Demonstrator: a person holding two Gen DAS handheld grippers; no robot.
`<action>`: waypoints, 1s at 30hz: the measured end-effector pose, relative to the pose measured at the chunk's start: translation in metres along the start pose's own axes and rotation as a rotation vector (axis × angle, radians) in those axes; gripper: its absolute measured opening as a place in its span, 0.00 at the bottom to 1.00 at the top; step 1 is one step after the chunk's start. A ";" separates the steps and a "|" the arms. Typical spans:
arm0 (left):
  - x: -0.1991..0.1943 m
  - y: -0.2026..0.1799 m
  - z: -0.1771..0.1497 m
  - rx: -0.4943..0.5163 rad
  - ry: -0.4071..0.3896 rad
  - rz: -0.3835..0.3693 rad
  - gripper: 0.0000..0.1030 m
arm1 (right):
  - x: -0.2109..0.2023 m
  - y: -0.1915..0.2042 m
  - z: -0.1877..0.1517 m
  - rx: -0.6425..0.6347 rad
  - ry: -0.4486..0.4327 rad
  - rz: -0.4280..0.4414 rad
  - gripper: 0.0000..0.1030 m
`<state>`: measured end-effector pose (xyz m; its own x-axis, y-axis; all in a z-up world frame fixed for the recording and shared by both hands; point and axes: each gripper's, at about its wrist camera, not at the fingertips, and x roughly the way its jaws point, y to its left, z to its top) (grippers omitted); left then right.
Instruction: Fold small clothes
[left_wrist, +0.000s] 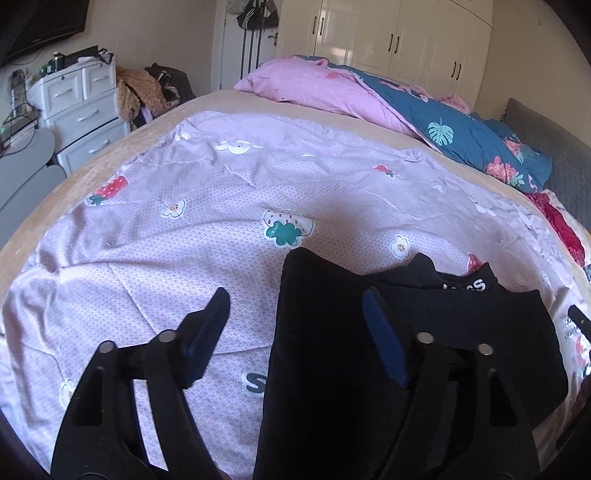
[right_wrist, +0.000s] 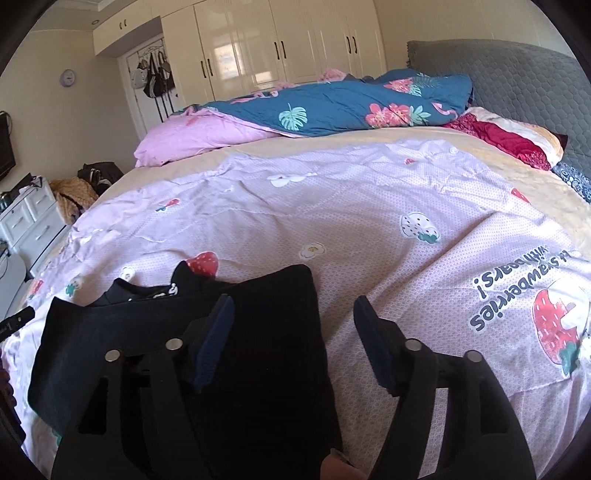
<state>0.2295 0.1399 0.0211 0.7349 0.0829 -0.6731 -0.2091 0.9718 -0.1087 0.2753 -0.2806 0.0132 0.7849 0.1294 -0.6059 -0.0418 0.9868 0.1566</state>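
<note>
- So the main thing here is a black garment, lying flat on the lilac strawberry-print sheet that covers the bed. It looks folded over, with a layered edge at its far side.
- A bit of white lettering peeks out at the far edge of the black garment, on what looks like a collar or waistband. Can't read it properly.
- The left gripper hangs over the garment's left edge. Fingers are spread wide, nothing pinched. The one blue pad sits above the black cloth, the other is out over bare sheet.
- The right gripper is at the garment's opposite edge. Same deal: fingers spread apart, gripping nothing. Its left blue pad is over the black cloth, the other over the sheet beside it.
- Whether either pad over the cloth actually touches it, I can't tell.
- Beyond the garment, at the far side of the bed, there's a bunched-up duvet, teal with flowers on one face and pink on the other.
- Further back behind the duvet, cream wardrobe doors.
- Off to the left of the garment, past the bed edge, a white drawer unit with clutter on top.
- A grey padded headboard stands to the right of the duvet.
</note>
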 end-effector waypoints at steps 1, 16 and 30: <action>-0.002 -0.001 -0.001 0.004 -0.003 -0.001 0.70 | -0.002 0.002 0.000 -0.006 0.000 0.004 0.71; -0.027 -0.013 -0.011 0.017 -0.023 -0.009 0.87 | -0.025 0.016 -0.022 -0.028 0.021 0.054 0.85; -0.040 -0.024 -0.033 0.050 0.021 -0.045 0.87 | -0.041 0.036 -0.053 -0.103 0.081 0.082 0.87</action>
<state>0.1838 0.1056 0.0261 0.7289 0.0342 -0.6838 -0.1429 0.9844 -0.1031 0.2092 -0.2455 0.0024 0.7240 0.2134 -0.6559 -0.1700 0.9768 0.1302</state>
